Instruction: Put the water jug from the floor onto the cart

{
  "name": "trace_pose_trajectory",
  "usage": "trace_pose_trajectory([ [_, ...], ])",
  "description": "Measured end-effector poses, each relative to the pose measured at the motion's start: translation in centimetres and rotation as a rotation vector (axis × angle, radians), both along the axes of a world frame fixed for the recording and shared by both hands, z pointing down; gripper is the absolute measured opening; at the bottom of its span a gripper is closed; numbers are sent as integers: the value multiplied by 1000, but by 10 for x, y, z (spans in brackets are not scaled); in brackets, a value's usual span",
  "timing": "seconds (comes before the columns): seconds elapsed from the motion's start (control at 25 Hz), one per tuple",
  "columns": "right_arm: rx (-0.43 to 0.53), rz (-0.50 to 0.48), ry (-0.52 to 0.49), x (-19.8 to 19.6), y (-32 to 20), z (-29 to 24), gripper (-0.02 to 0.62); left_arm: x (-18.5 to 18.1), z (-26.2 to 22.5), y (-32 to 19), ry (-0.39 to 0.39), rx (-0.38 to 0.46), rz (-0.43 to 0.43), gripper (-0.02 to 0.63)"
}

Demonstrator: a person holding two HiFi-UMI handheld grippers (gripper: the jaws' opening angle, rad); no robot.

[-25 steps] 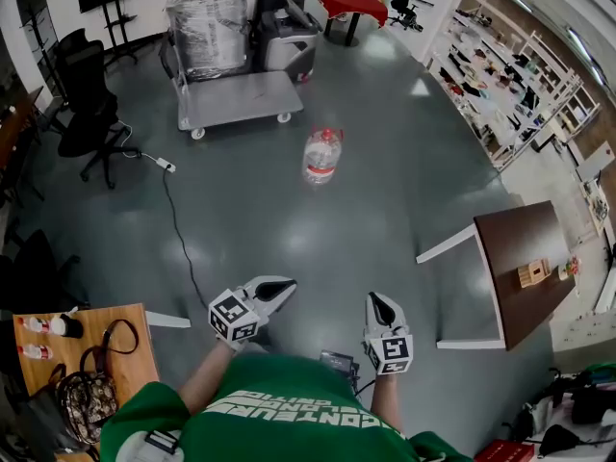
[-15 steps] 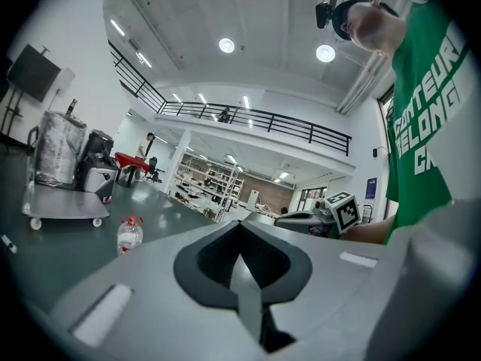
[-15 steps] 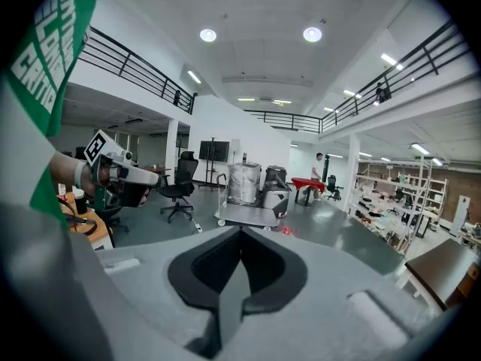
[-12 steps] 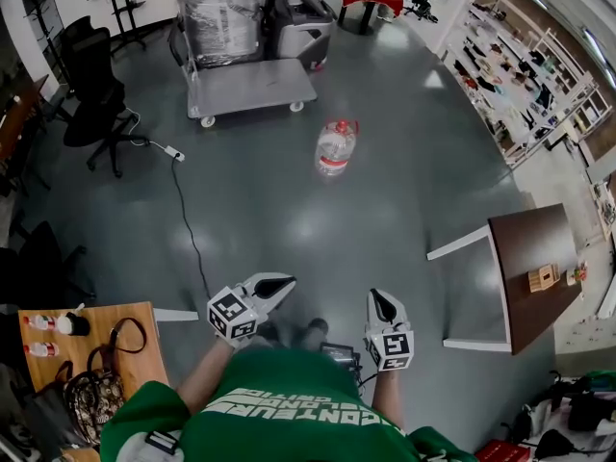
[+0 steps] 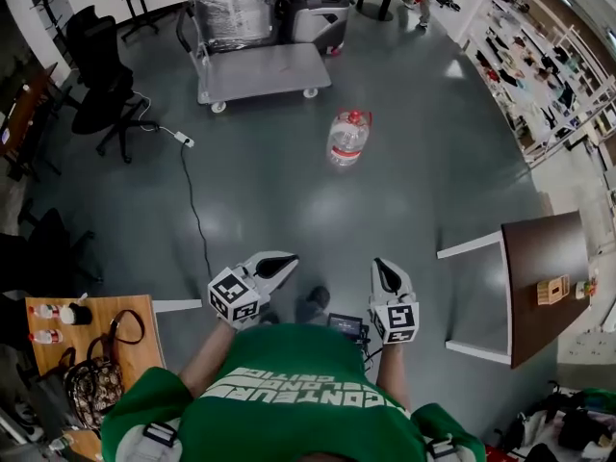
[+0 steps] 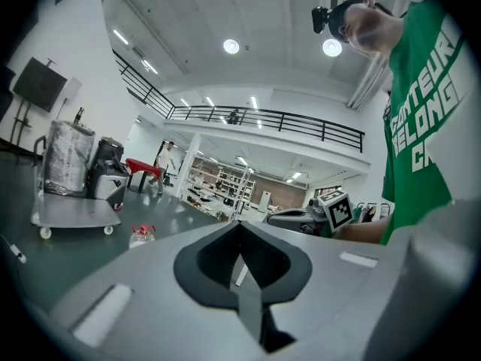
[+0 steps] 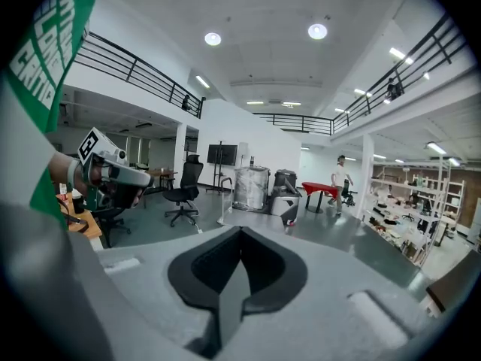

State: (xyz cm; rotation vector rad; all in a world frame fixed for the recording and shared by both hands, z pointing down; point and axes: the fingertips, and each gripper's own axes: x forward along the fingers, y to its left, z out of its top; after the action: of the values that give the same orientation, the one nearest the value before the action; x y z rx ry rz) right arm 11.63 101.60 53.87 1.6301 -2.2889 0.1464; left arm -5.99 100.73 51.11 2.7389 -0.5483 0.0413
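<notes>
The water jug (image 5: 347,139) stands upright on the floor (image 5: 289,200), near the cart (image 5: 265,73) but clear of its flat deck. A wrapped load (image 5: 229,3) sits on the cart's far end. Well back from the cart, the left tool (image 5: 281,263) and right tool (image 5: 383,271) each have their jaws pressed together, holding nothing.

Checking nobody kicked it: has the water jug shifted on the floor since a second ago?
No. The water jug stands where it did, off the near right corner of the cart.
</notes>
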Motion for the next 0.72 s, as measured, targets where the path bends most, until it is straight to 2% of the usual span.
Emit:
trace_pose_trajectory([
  [0.28, 11, -30, -11, 37, -47, -1, -6, 36, -7, -47, -13, 9, -56, 9],
  [0.6, 2, -36, -26, 85, -72, 10, -7, 65, -2, -82, -36, -36, -137, 9],
  [0.72, -5, -24, -37, 106, -77, 17, -6, 82, 1, -89, -50, -36, -138, 9],
])
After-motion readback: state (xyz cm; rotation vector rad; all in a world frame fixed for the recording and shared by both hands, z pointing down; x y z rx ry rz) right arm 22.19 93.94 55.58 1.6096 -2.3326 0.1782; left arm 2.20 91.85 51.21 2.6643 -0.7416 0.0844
